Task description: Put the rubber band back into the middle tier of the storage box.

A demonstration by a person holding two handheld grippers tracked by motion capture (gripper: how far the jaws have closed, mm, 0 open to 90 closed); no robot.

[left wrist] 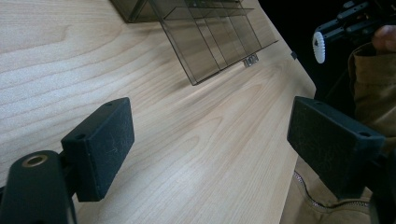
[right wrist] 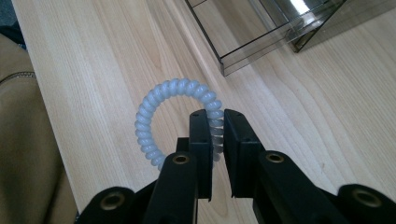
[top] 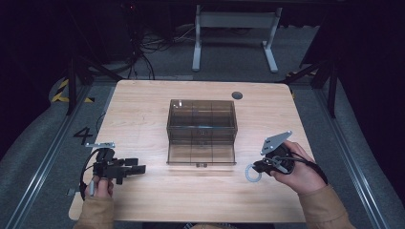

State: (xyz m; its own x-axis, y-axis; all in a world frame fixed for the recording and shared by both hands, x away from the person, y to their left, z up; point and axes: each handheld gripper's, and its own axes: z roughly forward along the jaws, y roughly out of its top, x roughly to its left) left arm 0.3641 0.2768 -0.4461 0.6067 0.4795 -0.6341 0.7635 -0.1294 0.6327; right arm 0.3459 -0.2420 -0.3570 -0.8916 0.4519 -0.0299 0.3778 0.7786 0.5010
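Observation:
A smoky clear plastic drawer box (top: 201, 125) stands mid-table with its lower drawer (top: 201, 155) pulled out toward me; the divided drawer (left wrist: 219, 37) looks empty. My right gripper (top: 259, 166) is shut on a pale coiled hair tie (top: 252, 173), held just above the wood right of the drawer. In the right gripper view the hair tie (right wrist: 159, 105) is pinched at one side between the pads (right wrist: 201, 135). My left gripper (top: 136, 170) hovers open near the table's front left, its pads (left wrist: 100, 144) wide apart with nothing between them.
The wooden table (top: 143, 114) has a dark round grommet (top: 237, 95) near its back edge. A white desk frame (top: 234, 33) and cables stand on the floor beyond. Tan sleeves (top: 325, 210) come in from the bottom.

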